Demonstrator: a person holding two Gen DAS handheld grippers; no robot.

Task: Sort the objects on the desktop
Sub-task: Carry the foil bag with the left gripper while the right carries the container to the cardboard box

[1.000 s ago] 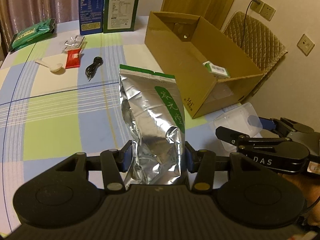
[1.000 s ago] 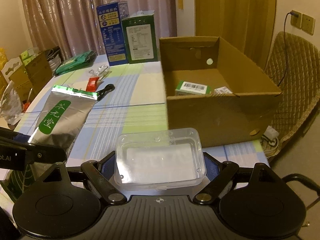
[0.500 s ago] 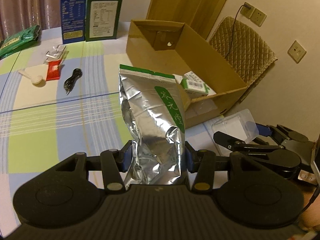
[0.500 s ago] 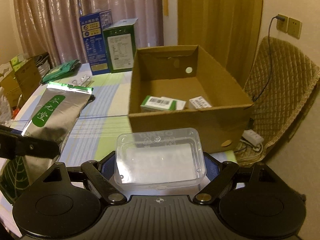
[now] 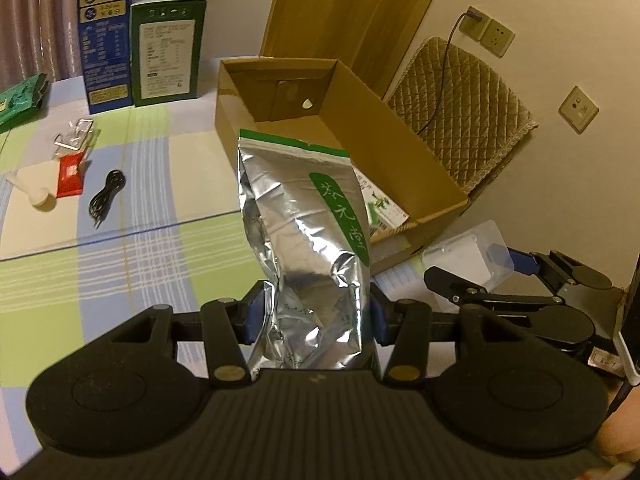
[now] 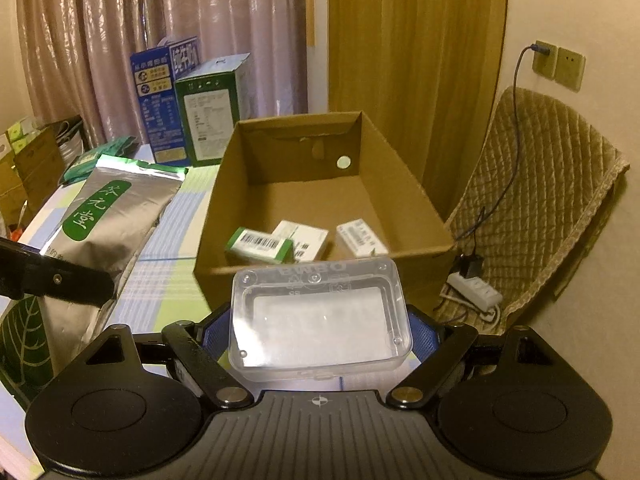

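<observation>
We hold two things at once. Our left gripper (image 5: 316,316) is clenched on the lower part of a crinkled silver foil pouch with a green label (image 5: 304,236), which stands upright in the jaws, clear of the checked tablecloth (image 5: 120,260) and just short of the near wall of the open brown cardboard box (image 5: 400,148). Our right gripper (image 6: 318,340) is clamped across the sides of a clear rectangular plastic case (image 6: 320,320), carried flat just before the box's near rim.

The pouch looks soft and slippery; its foil buckles where the pads bite, so we judge a low, firm hold across the filled part safest, since the flat sealed top would fold. The case seems light and stiff but smooth-walled, so it could slide out if tilted; gripping its long sides squarely suits it.

Compared with a second ago, both views now look further down into the box, showing the small green-and-white cartons (image 6: 260,246) on its floor more fully, and the box's near wall sits closer beneath both loads. Our grips on the pouch and the case are unchanged.
</observation>
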